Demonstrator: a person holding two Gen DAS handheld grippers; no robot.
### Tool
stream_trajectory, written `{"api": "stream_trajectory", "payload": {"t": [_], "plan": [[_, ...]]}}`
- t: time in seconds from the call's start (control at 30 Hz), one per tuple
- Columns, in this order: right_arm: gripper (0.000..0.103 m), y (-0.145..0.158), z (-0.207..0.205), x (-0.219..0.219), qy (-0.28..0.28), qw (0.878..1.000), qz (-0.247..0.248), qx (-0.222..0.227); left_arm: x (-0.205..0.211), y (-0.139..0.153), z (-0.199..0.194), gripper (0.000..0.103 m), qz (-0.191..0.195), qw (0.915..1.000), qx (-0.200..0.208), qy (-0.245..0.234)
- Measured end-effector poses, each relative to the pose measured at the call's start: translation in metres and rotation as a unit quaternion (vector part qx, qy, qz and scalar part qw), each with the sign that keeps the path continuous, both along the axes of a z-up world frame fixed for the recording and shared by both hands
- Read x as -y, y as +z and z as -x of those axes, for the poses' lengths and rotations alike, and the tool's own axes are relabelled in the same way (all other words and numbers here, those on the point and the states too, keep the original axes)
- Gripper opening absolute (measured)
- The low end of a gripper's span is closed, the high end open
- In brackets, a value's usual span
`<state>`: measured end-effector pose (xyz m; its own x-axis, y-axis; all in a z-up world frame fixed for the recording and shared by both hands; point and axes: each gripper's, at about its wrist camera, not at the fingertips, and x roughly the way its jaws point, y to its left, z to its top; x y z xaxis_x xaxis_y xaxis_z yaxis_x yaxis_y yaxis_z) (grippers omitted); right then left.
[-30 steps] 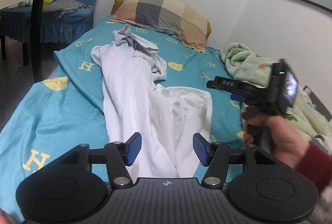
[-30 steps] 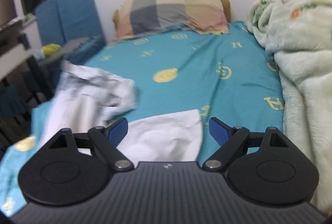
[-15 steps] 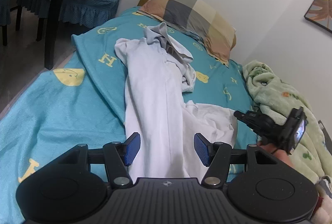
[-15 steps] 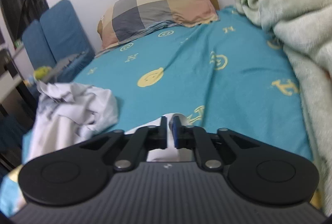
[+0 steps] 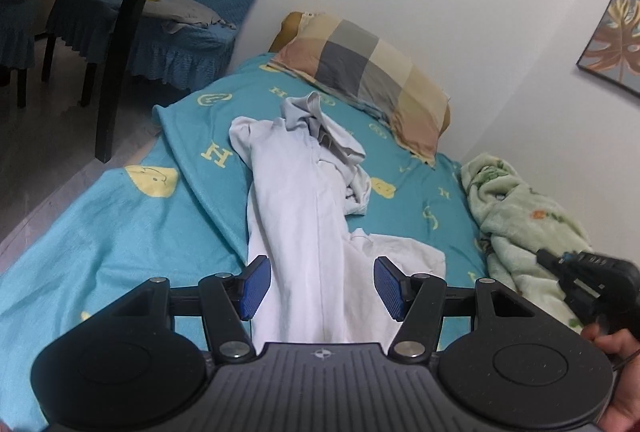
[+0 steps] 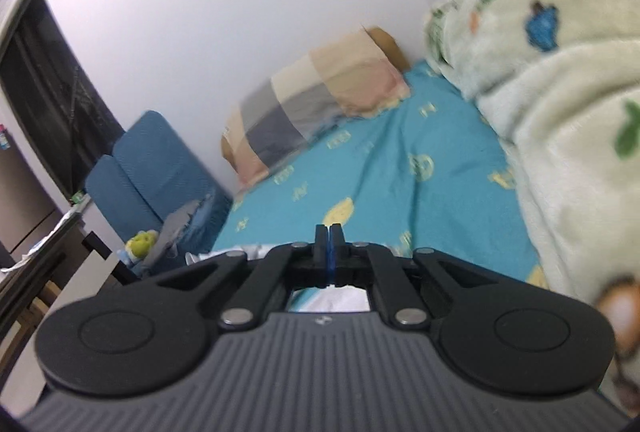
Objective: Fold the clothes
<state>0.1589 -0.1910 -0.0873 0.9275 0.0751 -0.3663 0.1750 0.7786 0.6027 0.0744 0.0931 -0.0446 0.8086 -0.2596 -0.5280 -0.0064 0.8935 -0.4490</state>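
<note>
A white garment (image 5: 304, 216) lies lengthwise on the teal bed sheet (image 5: 120, 232), bunched at its far end near the pillow. My left gripper (image 5: 322, 288) is open, its blue pads on either side of the garment's near end, above it. My right gripper (image 6: 330, 256) is shut with nothing seen between the pads; a bit of white cloth (image 6: 332, 300) shows below it. In the left wrist view the right gripper (image 5: 592, 280) is at the right, over the green blanket, away from the garment's edge.
A checked pillow (image 5: 368, 72) lies at the bed head against the wall. A pale green fleece blanket (image 5: 520, 216) is heaped along the right side. A blue covered chair (image 5: 188, 12) and a dark table leg (image 5: 116, 72) stand left of the bed.
The right gripper shut, then lifted and tilted away to the right toward the blanket. The left gripper stayed open over the garment's near end and its view swung left.
</note>
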Motion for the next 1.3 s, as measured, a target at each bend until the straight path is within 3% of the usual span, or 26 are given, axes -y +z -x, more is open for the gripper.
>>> {"api": "stream_trajectory", "payload": {"t": [0.23, 0.4, 0.53, 0.6, 0.8, 0.87, 0.9, 0.97, 1.13, 1.3], "plan": [[0.006, -0.042, -0.025, -0.001, 0.018, 0.998, -0.01, -0.065, 0.004, 0.01, 0.025, 0.06, -0.02, 0.9997, 0.011, -0.01], [0.01, -0.067, -0.062, -0.001, 0.029, 0.996, 0.001, -0.081, 0.003, 0.008, 0.025, 0.061, -0.003, 0.9998, 0.004, -0.02], [0.045, -0.085, -0.093, -0.005, 0.046, 0.994, 0.03, -0.092, 0.008, 0.001, 0.015, 0.061, -0.005, 0.9993, -0.008, -0.036], [0.047, -0.094, -0.108, -0.007, 0.054, 0.993, 0.044, -0.097, 0.012, -0.002, 0.007, 0.061, -0.011, 0.9989, -0.011, -0.043], [0.044, -0.111, -0.135, -0.014, 0.061, 0.99, 0.098, -0.079, 0.016, -0.014, -0.013, 0.061, 0.0, 0.9982, -0.025, -0.055], [0.029, -0.112, -0.139, -0.017, 0.066, 0.99, 0.105, -0.072, 0.016, -0.016, -0.018, 0.061, -0.003, 0.9982, -0.027, -0.053], [0.017, -0.111, -0.139, -0.018, 0.069, 0.99, 0.104, -0.068, 0.016, -0.018, -0.021, 0.061, -0.004, 0.9982, -0.029, -0.053], [0.006, -0.108, -0.138, -0.021, 0.08, 0.991, 0.096, -0.057, 0.016, -0.021, -0.026, 0.061, -0.003, 0.998, -0.036, -0.053], [0.006, -0.079, -0.121, -0.025, 0.077, 0.994, 0.082, -0.018, 0.011, -0.016, -0.027, 0.061, 0.003, 0.9987, -0.025, -0.045], [0.006, -0.032, -0.067, -0.02, 0.053, 0.997, 0.035, 0.033, 0.013, -0.004, -0.016, 0.061, -0.019, 0.9991, 0.001, -0.038]]}}
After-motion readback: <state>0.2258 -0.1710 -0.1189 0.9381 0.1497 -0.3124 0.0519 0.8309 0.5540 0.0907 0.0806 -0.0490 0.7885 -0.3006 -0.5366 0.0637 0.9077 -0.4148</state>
